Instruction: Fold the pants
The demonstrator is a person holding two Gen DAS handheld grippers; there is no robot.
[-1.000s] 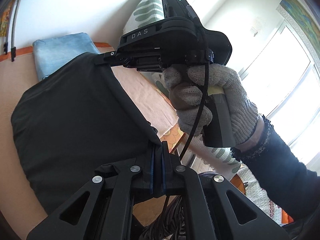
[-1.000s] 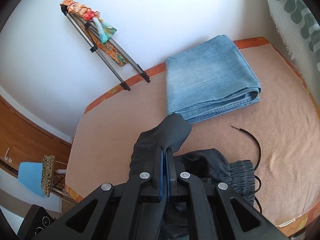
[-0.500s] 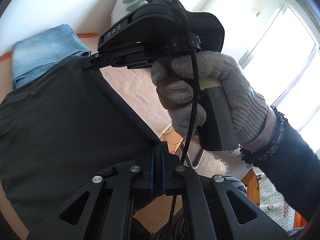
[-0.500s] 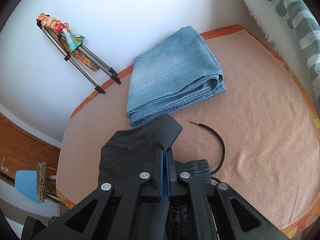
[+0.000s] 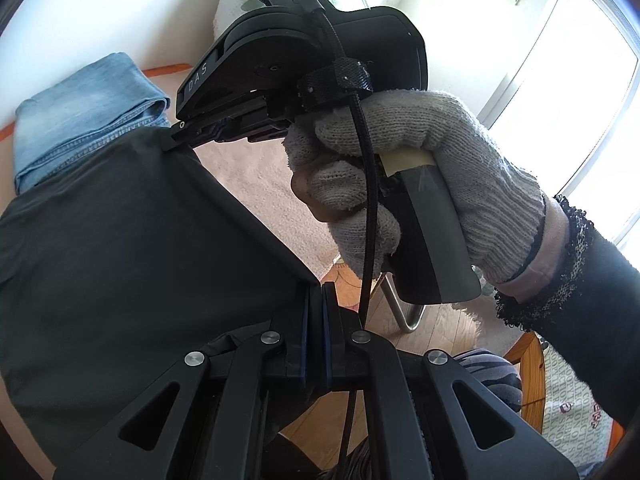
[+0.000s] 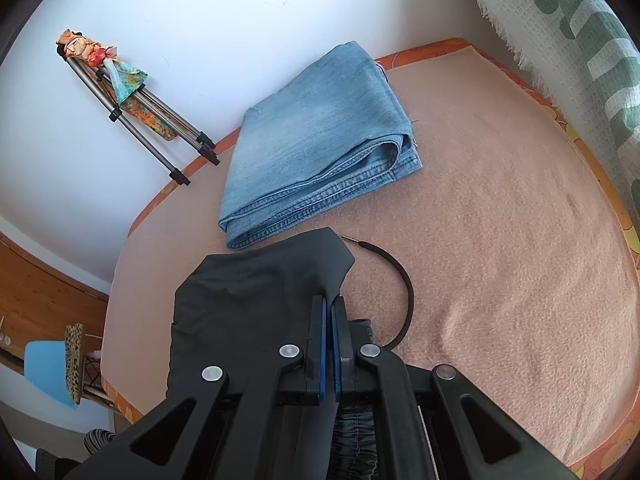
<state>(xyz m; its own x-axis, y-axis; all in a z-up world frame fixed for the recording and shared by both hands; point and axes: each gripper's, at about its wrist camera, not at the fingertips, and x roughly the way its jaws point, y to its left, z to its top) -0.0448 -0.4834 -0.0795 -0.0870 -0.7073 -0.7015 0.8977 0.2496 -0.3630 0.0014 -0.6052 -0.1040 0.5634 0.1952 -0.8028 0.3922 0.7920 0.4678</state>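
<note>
The black pants hang stretched between both grippers above the peach bed cover. My left gripper is shut on one corner of the pants. My right gripper is shut on another corner; it also shows in the left wrist view, held by a gloved hand. The pants' elastic waistband lies below the right gripper, and their black drawstring curls on the cover.
Folded blue jeans lie at the back of the bed against the white wall. A tripod leans on the wall at left. A green-patterned blanket hangs at right. The bed edge and wooden floor lie below.
Both grippers have carried the pants' held edge forward toward the jeans. The jeans look nearer and the right gripper looms larger in the left wrist view.
</note>
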